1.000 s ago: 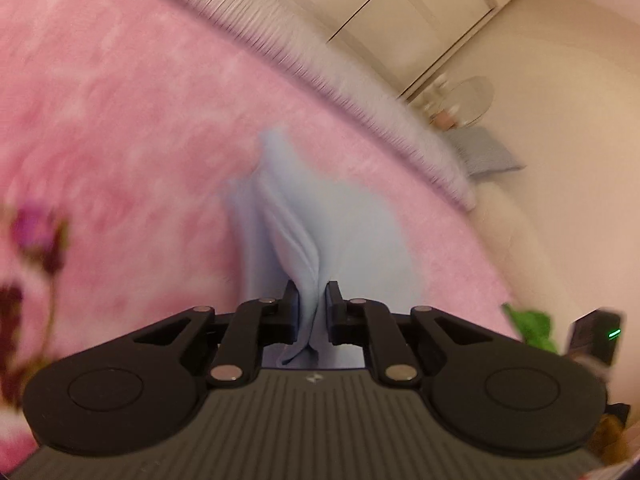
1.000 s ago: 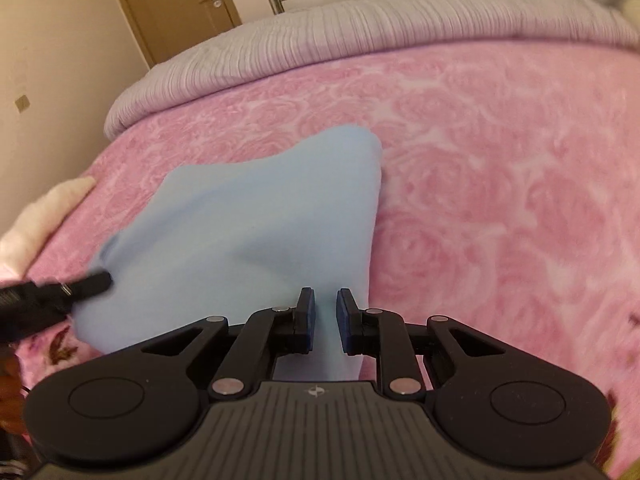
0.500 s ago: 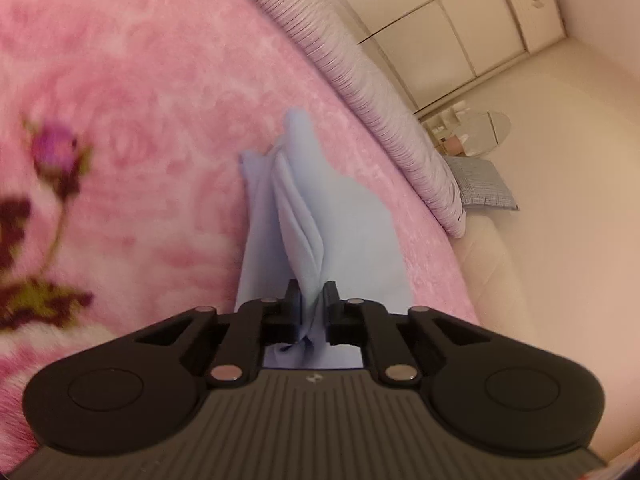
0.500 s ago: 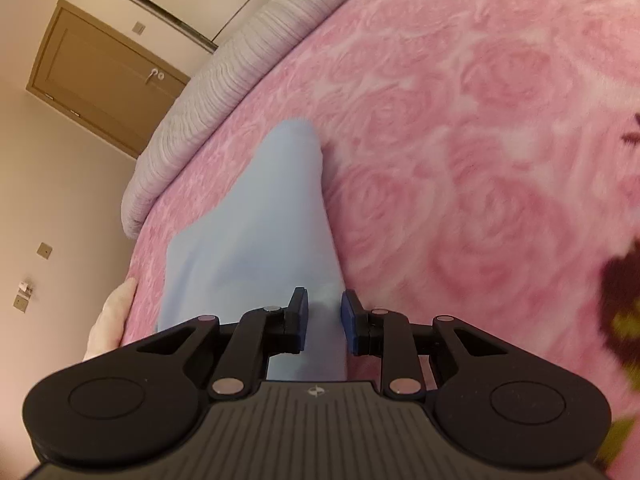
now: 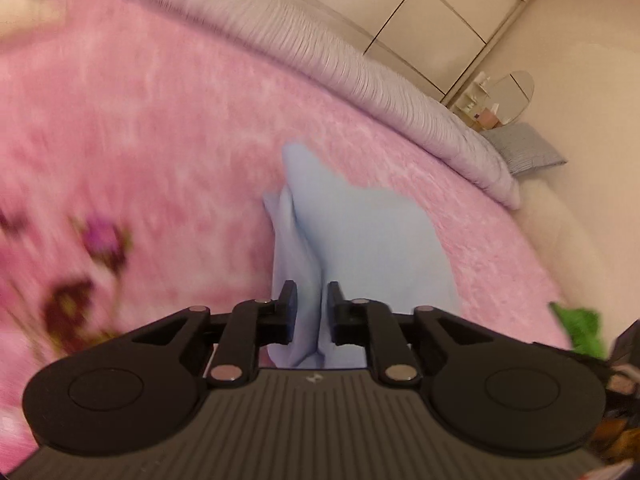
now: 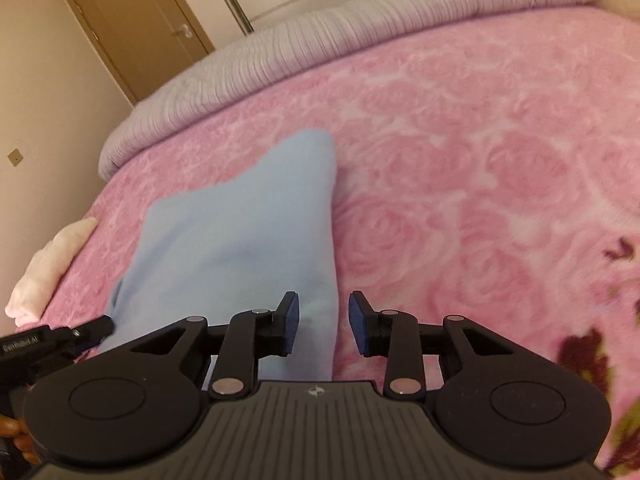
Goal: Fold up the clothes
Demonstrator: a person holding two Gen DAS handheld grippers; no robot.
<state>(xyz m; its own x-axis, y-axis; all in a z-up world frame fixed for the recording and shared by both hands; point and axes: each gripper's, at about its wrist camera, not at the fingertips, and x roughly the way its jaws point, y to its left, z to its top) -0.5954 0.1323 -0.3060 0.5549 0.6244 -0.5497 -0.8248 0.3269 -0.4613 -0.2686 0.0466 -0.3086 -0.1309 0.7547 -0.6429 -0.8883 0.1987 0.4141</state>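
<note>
Cloth (image 6: 240, 240) beside left tool (image 6: 102, 326) (label illegible, perhaps "GenRobot.AI").

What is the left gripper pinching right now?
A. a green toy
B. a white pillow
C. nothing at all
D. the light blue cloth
D: in the left wrist view the left gripper is shut on a bunched fold of the light blue cloth, which lies on the pink blanket.

Pale blue cloth (image 6: 240, 240); pink rose-patterned blanket (image 6: 460, 168); lilac ribbed bedspread (image 6: 320, 36)
</note>
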